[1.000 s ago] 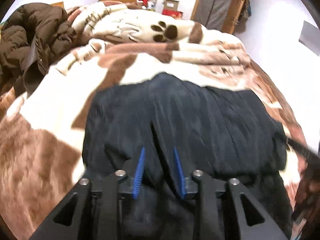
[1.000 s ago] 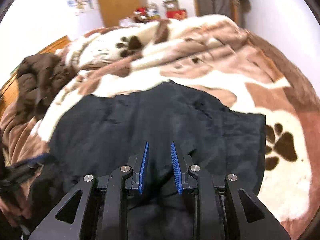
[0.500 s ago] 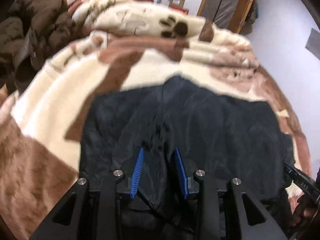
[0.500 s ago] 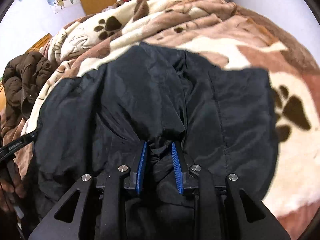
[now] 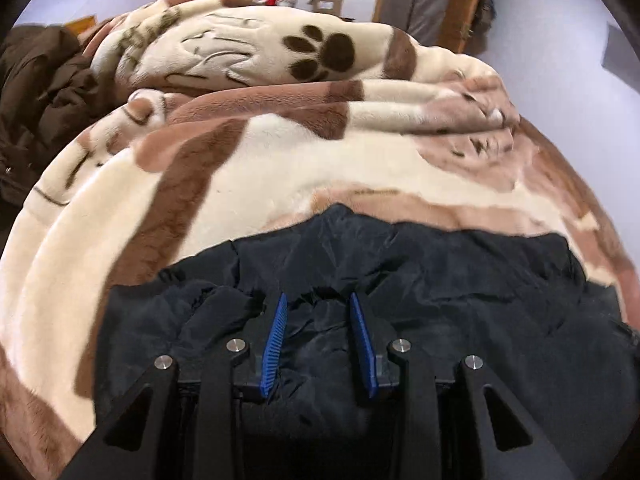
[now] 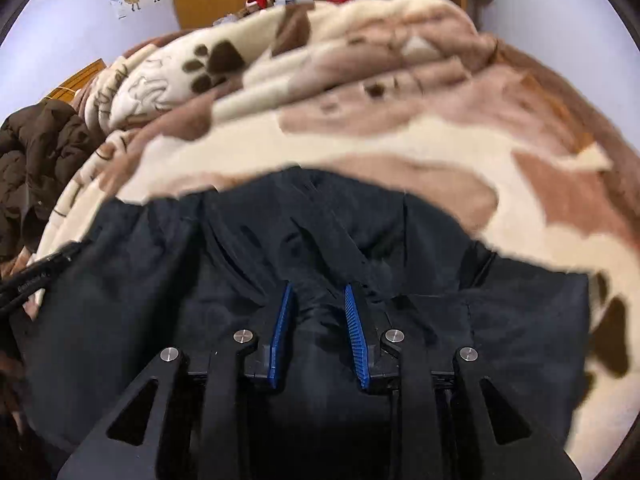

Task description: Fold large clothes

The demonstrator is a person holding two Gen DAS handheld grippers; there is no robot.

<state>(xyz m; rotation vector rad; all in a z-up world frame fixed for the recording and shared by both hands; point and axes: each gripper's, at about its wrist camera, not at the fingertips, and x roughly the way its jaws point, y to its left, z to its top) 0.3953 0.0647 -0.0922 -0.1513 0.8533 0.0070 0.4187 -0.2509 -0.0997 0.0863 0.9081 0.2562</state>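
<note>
A large black jacket point(image 5: 460, 292) lies on a paw-print blanket on the bed; it also shows in the right wrist view point(image 6: 160, 280). My left gripper point(image 5: 318, 300) has its blue pads shut on a bunched fold of the black fabric. My right gripper point(image 6: 318, 292) is likewise shut on a bunched fold of the jacket, with taut creases running away from its tips. The part of the jacket under both grippers is hidden.
The cream and brown blanket point(image 5: 260, 168) covers the bed and is heaped at the far end. A brown puffer coat point(image 5: 36, 92) lies at the left, also in the right wrist view point(image 6: 36, 152). A cable point(image 6: 32, 280) runs at the left edge. Doors and boxes stand behind.
Both grippers have carried the held fabric forward over the jacket. The jacket now looks shorter, with more blanket showing beyond its far edge.
</note>
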